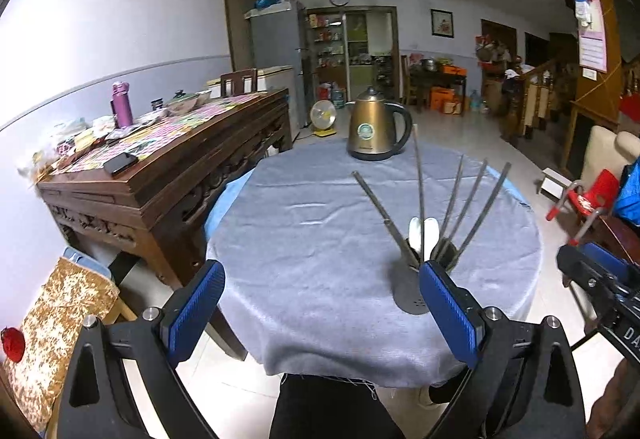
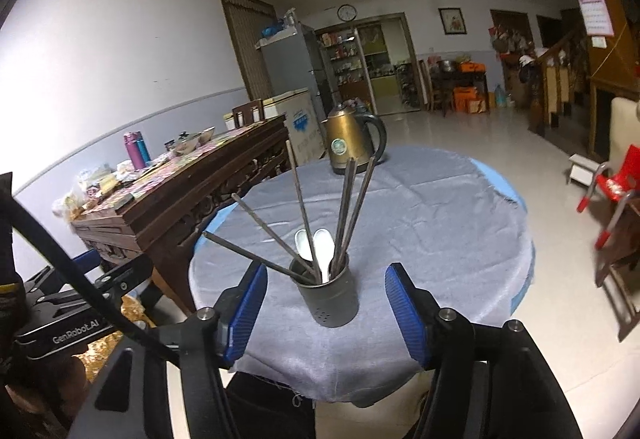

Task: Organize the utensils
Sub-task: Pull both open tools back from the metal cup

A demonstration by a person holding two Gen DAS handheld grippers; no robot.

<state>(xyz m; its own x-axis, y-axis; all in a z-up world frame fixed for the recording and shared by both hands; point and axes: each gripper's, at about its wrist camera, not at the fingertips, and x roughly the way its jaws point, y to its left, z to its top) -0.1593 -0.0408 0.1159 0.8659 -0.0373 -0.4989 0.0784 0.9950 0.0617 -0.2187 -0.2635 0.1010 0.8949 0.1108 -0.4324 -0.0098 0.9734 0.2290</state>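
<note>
- The utensil holder point(image 2: 329, 295), a dark metal cup with small holes low on its wall, stands upright on the grey cloth point(image 2: 420, 223) that covers the round table, near the table's front edge
- In the holder stand several long metal chopsticks point(image 2: 304, 207), fanned outward: some lean left of the holder, one rises nearly straight, others lean up and right
- Two white spoons point(image 2: 320, 245) sit bowl-up among the chopsticks, in the middle of the holder's mouth
- The right gripper point(image 2: 326, 313) has its blue-padded jaws apart, one on each side of the holder; neither pad touches the holder's wall, and gaps show on both sides
- The left gripper point(image 1: 320, 309) is spread wide with nothing between its jaws; it hovers over the cloth to the left of the holder point(image 1: 416, 279), and its right-hand finger point(image 1: 450, 313) overlaps the holder's lower right wall in the left wrist view, so I cannot tell whether they touch
- A bronze electric kettle point(image 2: 352, 145) stands on the far side of the cloth, well behind the holder
- A carved dark wooden table point(image 2: 180, 195), loaded with bottles, bowls and packets, stands to the left of the holder, just beyond the round table's edge
- A red chair point(image 2: 612, 183) is on the floor well to the right of the holder
</note>
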